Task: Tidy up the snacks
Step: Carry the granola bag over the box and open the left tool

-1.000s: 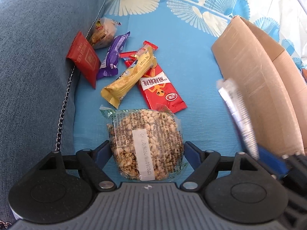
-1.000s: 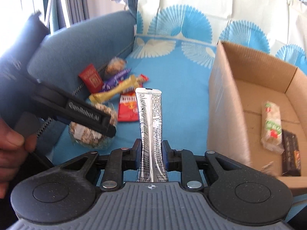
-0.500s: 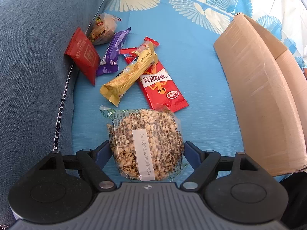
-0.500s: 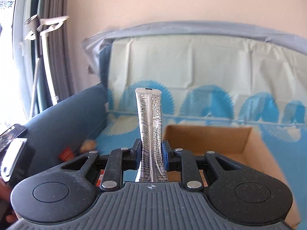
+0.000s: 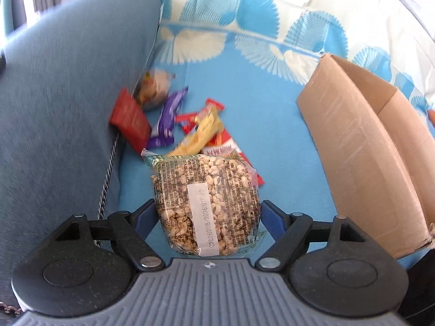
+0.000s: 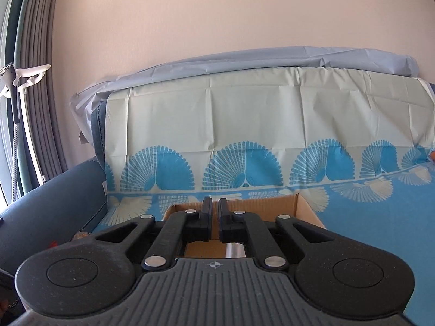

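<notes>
- Left view: left tool (image 5: 208,212) clamped on the puffed-rice pack (image 5: 206,203) at lower centre, across its sides. Light, crinkly, brittle inside, so squeeze gently. Loose snacks (image 5: 174,119) mid-left; box (image 5: 361,146) at right.
- Right view: right tool (image 6: 214,212) at lower centre above the box (image 6: 301,206), fingers slightly apart, nothing between them.

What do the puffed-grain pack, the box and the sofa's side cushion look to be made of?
Puffed-grain pack: thin clear plastic film, glossy, grains showing through, white paper-like sticker. Box: plain brown corrugated cardboard, matte, faint ribbing and raw cut edges. Side cushion: blue woven fabric, matte, visible weave, possibly denim-like.
</notes>
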Motion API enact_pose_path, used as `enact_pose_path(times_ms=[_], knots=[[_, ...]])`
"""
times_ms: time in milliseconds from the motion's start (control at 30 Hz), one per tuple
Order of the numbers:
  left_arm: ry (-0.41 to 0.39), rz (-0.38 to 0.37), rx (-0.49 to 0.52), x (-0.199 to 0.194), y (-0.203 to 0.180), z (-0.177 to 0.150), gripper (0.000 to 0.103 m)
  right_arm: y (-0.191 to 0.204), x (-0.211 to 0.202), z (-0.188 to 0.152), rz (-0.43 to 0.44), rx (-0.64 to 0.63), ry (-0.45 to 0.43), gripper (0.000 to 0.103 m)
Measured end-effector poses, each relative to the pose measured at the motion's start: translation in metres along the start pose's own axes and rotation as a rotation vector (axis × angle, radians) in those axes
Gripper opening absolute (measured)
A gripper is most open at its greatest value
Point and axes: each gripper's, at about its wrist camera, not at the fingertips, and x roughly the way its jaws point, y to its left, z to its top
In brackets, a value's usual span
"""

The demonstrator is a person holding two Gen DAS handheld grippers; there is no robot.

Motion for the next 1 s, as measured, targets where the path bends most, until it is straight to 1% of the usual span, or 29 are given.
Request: enact_pose_path(times_ms=[67,100,233,267,300,367,433,500,533,567,633,667,700,733,800,867,900,967,1000], knots=[[-0.036,0.026,0.034,-0.007,-0.009,-0.001,0.085,-0.005,0.000,0.000,-0.002,0.011,0.002,0.004],[-0.044,0.031,0.034,-0.010,-0.012,0.000,0.085,-0.008,0.000,0.000,-0.006,0.018,-0.002,0.004],[-0.074,0.006,-0.024,-0.030,-0.028,0.001,0.085,-0.026,-0.001,0.003,-0.032,0.089,-0.007,0.005],[-0.088,-0.007,-0.032,-0.038,-0.035,0.003,0.085,-0.031,-0.001,0.003,-0.046,0.111,-0.006,0.017],[-0.103,-0.023,-0.033,-0.044,-0.044,0.006,0.085,-0.037,0.000,0.003,-0.058,0.132,0.000,0.045],[-0.141,-0.058,-0.020,-0.057,-0.065,0.016,0.085,-0.047,-0.003,0.003,-0.081,0.171,-0.013,0.072],[-0.176,-0.095,0.014,-0.067,-0.091,0.030,0.085,-0.056,-0.007,0.003,-0.093,0.200,-0.034,0.074],[-0.204,-0.139,0.048,-0.077,-0.122,0.046,0.085,-0.064,-0.009,0.003,-0.091,0.241,-0.032,0.075],[-0.229,-0.171,0.063,-0.084,-0.138,0.056,0.087,-0.068,-0.009,0.002,-0.096,0.259,-0.033,0.077],[-0.258,-0.213,0.075,-0.092,-0.153,0.064,0.094,-0.071,-0.010,0.002,-0.103,0.276,-0.035,0.077],[-0.326,-0.292,0.083,-0.109,-0.178,0.077,0.103,-0.078,-0.010,0.001,-0.114,0.317,-0.038,0.079],[-0.367,-0.326,0.085,-0.118,-0.187,0.081,0.103,-0.080,-0.011,0.001,-0.118,0.333,-0.043,0.080],[-0.403,-0.354,0.088,-0.124,-0.196,0.085,0.103,-0.082,-0.012,0.000,-0.123,0.344,-0.046,0.084],[-0.430,-0.369,0.094,-0.129,-0.202,0.086,0.103,-0.082,-0.012,-0.001,-0.127,0.348,-0.046,0.087],[-0.478,-0.367,0.111,-0.139,-0.212,0.079,0.102,-0.082,-0.010,-0.001,-0.134,0.341,-0.037,0.088],[-0.525,-0.336,0.135,-0.143,-0.213,0.067,0.102,-0.078,-0.008,-0.002,-0.146,0.320,-0.016,0.089],[-0.534,-0.318,0.141,-0.144,-0.211,0.061,0.102,-0.076,-0.007,-0.002,-0.149,0.308,-0.005,0.090],[-0.513,-0.285,0.132,-0.140,-0.203,0.050,0.102,-0.072,-0.005,-0.002,-0.151,0.283,0.007,0.090],[-0.497,-0.270,0.120,-0.139,-0.191,0.045,0.101,-0.070,-0.005,-0.002,-0.148,0.271,0.010,0.091]])
